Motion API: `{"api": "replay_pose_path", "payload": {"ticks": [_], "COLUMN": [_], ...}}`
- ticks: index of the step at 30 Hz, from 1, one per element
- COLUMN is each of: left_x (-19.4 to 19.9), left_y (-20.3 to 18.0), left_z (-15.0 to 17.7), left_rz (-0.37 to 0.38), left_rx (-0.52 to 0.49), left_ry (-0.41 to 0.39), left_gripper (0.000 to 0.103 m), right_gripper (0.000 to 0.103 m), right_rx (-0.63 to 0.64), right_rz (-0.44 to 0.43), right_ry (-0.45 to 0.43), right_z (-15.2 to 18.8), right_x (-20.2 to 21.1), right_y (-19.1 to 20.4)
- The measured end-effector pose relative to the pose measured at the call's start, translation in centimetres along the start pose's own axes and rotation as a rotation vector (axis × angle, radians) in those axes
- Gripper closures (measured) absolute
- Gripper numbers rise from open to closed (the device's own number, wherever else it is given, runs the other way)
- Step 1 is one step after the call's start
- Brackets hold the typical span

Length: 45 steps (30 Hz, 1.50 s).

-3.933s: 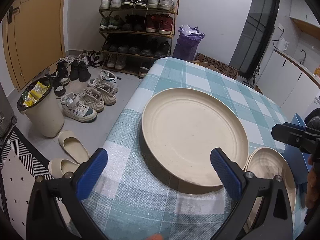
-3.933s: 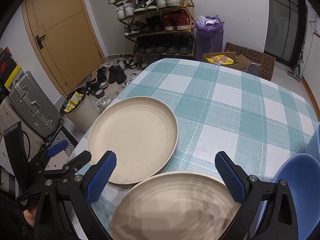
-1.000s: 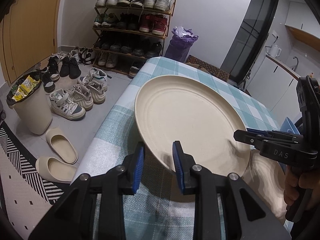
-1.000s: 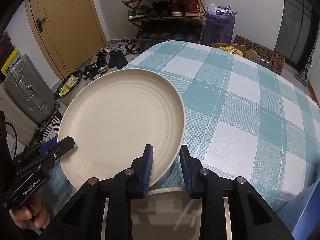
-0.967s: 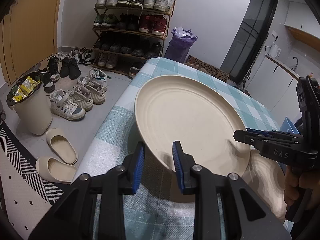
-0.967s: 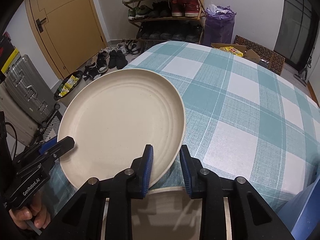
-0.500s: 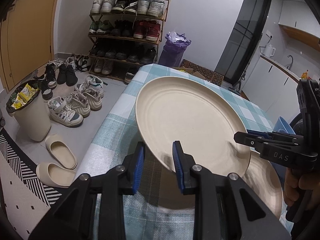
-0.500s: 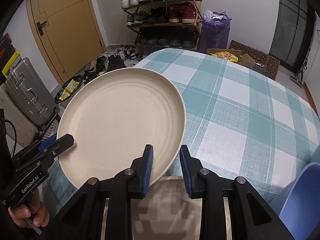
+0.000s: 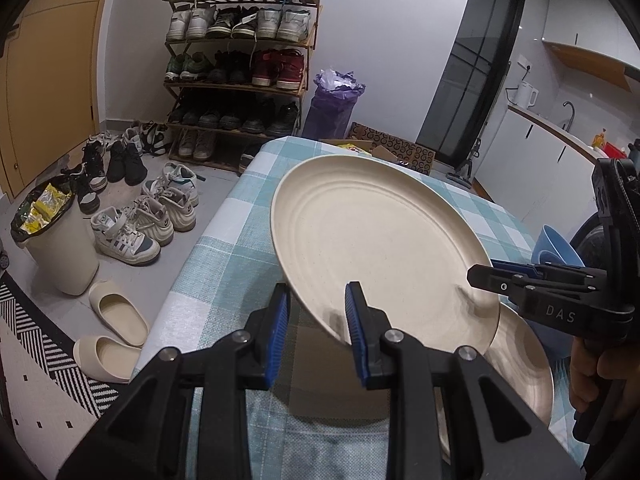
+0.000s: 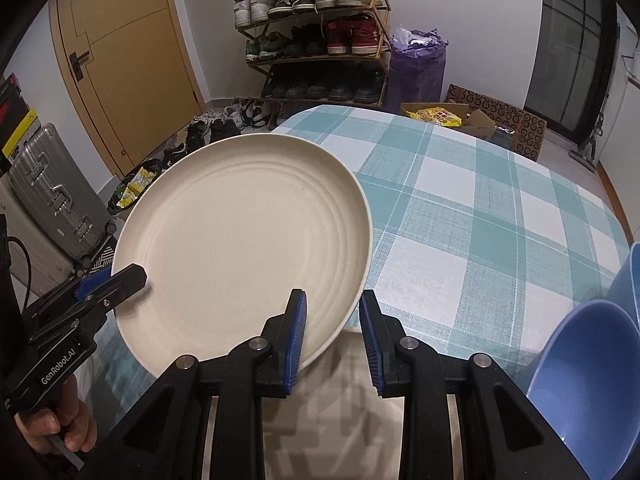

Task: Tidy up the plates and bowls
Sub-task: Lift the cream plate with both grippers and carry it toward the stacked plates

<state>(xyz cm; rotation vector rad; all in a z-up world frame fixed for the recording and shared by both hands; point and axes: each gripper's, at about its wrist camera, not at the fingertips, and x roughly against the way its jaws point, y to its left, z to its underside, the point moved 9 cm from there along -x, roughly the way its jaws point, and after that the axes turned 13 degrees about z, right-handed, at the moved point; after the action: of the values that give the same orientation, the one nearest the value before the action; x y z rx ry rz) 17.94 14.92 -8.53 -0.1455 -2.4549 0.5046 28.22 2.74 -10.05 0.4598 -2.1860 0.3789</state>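
Since the earlier frames the big plate (image 9: 380,248) has come up off the table (image 10: 480,208): both claws were spread wide above it, then closed on its near rim, and it now hangs tilted in the air with its shadow on the cloth below. The left claw (image 9: 316,322) is clamped on the plate's near-left edge, blue pads pinching the rim; the right claw (image 10: 332,326) is clamped on its near-right edge, one pad over the rim and one under.

A second plate (image 9: 524,368) lies flat on the table just below and to the right of the lifted one, partly covered by it in both views. Blue bowls (image 10: 588,380) sit at the near-right of the table, one seemingly nested in another, though the frame cuts them off.

By the look of it the task is in its early part: the bowls seem gathered, but the two plates are not yet stacked. What is left, I judge, is to carry the lifted plate over the second one and set it down.

Readable writing: "DAS" on the right claw's body in the left view, and "GenRobot.AI" on the left claw's body in the right view.
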Motion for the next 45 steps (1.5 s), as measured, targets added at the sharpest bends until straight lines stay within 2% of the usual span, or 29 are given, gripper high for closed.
{"api": "replay_pose_path", "payload": {"ticks": [6, 9, 15, 22, 23, 25, 28, 30, 36, 41, 42, 44, 45], "left_x": [0.4, 0.0, -0.4, -1.1, -1.3, -1.6, -2.0, -2.4, -3.2, -3.8, -4.0, -4.2, -4.3], "left_y": [-2.0, -2.6, -1.6, 1.3, 1.6, 2.2, 2.5, 2.5, 2.9, 2.5, 2.2, 1.8, 1.7], "left_z": [-0.1, 0.2, 0.4, 0.8, 0.9, 1.2, 1.6, 1.9, 2.3, 2.7, 2.8, 3.0, 3.1], "left_rz": [0.033, 0.021, 0.01, -0.014, -0.014, -0.012, 0.011, 0.044, 0.059, 0.103, 0.119, 0.141, 0.131], "left_rx": [-0.046, -0.07, -0.035, 0.063, 0.08, 0.108, 0.137, 0.167, 0.197, 0.215, 0.211, 0.207, 0.195], "left_ry": [-0.003, 0.018, 0.033, 0.035, 0.039, 0.048, 0.055, 0.065, 0.082, 0.096, 0.101, 0.11, 0.117], "left_gripper": [0.077, 0.077, 0.077, 0.074, 0.073, 0.064, 0.052, 0.048, 0.048, 0.051, 0.052, 0.063, 0.064], "right_gripper": [0.075, 0.075, 0.075, 0.072, 0.07, 0.066, 0.064, 0.064, 0.064, 0.064, 0.064, 0.064, 0.064], "right_rx": [-0.004, 0.012, -0.003, -0.045, -0.05, -0.058, -0.062, -0.062, -0.054, -0.041, -0.039, -0.034, -0.03], "right_rz": [-0.003, 0.01, 0.021, 0.011, 0.002, -0.002, -0.008, -0.012, -0.016, -0.026, -0.026, -0.027, -0.03], "right_ry": [-0.02, -0.023, -0.007, 0.031, 0.035, 0.04, 0.049, 0.057, 0.069, 0.071, 0.071, 0.072, 0.073], "right_z": [0.3, 0.4, 0.5, 0.5, 0.5, 0.3, 0.0, -0.1, -0.1, -0.1, 0.0, 0.0, 0.1], "right_x": [1.4, 1.8, 1.2, -0.4, -0.6, -1.1, -1.8, -2.3, -3.4, -3.8, -3.8, -4.0, -4.0], "right_y": [-0.3, -0.2, -1.2, -2.4, -2.4, -2.4, -2.2, -2.0, -1.6, -1.2, -1.1, -0.9, -0.8]}}
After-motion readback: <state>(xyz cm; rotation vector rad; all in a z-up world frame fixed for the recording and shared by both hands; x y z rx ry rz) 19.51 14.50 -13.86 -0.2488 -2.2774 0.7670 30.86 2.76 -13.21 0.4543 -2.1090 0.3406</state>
